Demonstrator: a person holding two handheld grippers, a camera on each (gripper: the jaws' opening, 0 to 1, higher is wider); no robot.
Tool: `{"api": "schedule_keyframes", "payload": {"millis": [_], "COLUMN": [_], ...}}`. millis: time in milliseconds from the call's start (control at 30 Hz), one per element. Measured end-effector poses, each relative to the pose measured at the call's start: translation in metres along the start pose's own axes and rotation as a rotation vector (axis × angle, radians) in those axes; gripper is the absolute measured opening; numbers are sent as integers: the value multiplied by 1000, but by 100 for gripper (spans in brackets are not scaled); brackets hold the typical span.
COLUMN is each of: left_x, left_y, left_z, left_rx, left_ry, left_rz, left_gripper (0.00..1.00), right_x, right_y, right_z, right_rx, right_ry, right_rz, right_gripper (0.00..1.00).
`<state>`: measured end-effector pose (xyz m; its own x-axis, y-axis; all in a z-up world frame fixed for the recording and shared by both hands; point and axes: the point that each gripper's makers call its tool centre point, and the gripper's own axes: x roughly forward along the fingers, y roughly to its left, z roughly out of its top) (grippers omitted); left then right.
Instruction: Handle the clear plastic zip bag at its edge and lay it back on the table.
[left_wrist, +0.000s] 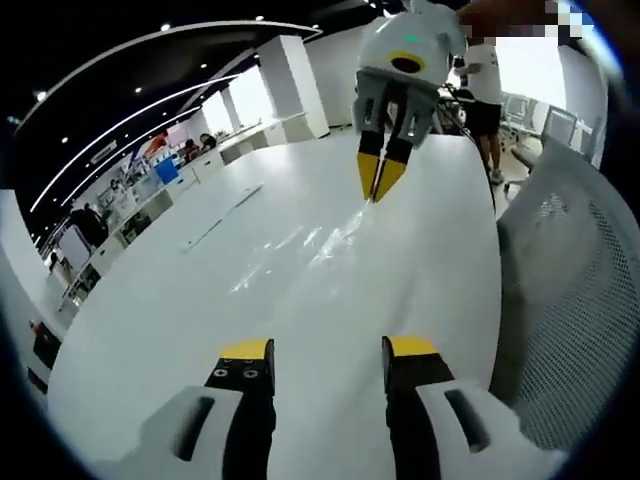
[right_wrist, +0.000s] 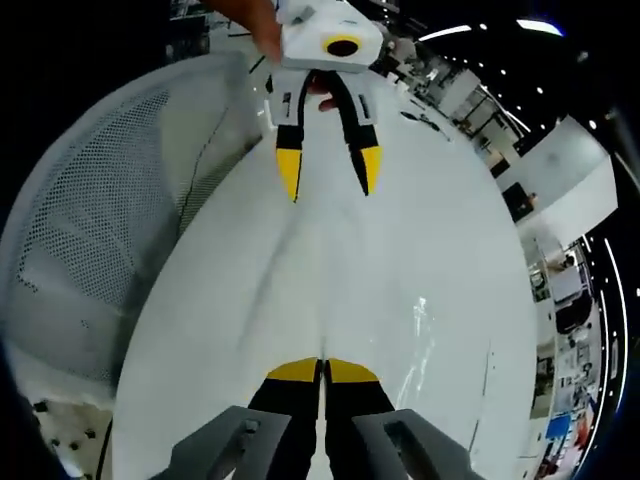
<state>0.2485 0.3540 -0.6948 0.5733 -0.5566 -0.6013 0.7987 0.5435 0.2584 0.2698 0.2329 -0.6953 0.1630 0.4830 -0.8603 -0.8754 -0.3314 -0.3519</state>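
Pinching the clear plastic zip bag (left_wrist: 320, 245) by its edge, the right gripper (left_wrist: 380, 185) risks slippage; the left gripper's (left_wrist: 328, 365) fingers stand spread above the white table (left_wrist: 150, 310).

A wide white tabletop (left_wrist: 300, 270) fills the middle of the left gripper view, glossy enough to catch the ceiling light. At 3 o'clock stands a white mesh-backed chair (left_wrist: 570, 300). Toward 12 o'clock a square white column (left_wrist: 292, 85) rises to a dark ceiling crossed by long curved light strips (left_wrist: 150, 110), with bright windows (left_wrist: 250, 100) beside it. At 9 o'clock cluttered desks (left_wrist: 130, 200) line the open office, and a person (left_wrist: 485, 95) stands at 1 o'clock
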Motion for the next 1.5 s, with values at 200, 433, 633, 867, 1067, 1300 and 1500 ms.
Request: {"api": "schedule_keyframes", "payload": {"millis": [200, 433, 633, 867, 1067, 1300, 1500], "left_x": [4, 9, 13, 15, 16, 14, 14], "left_y": [-3, -6, -6, -5, -8, -9, -14], "left_z": [0, 3, -1, 0, 2, 5, 5], "left_rx": [56, 93, 154, 146, 142, 112, 113], "left_ry": [5, 2, 17, 10, 9, 9, 16], "left_rz": [-20, -43, -55, -61, -79, -96, -122], "left_gripper": [31, 22, 8, 4, 0, 0, 0], "right_x": [0, -3, -5, -7, -6, -6, -4], "right_y": [4, 5, 6, 7, 8, 10, 9], "right_z": [1, 3, 5, 5, 3, 3, 2], "right_rx": [-16, -23, -20, 13, 91, 184, 281], "right_ry": [3, -6, -17, -29, -33, -40, -59], "right_rz": [11, 17, 19, 17, 14, 20, 10], "right_gripper": [0, 0, 0, 0, 0, 0, 5]}}
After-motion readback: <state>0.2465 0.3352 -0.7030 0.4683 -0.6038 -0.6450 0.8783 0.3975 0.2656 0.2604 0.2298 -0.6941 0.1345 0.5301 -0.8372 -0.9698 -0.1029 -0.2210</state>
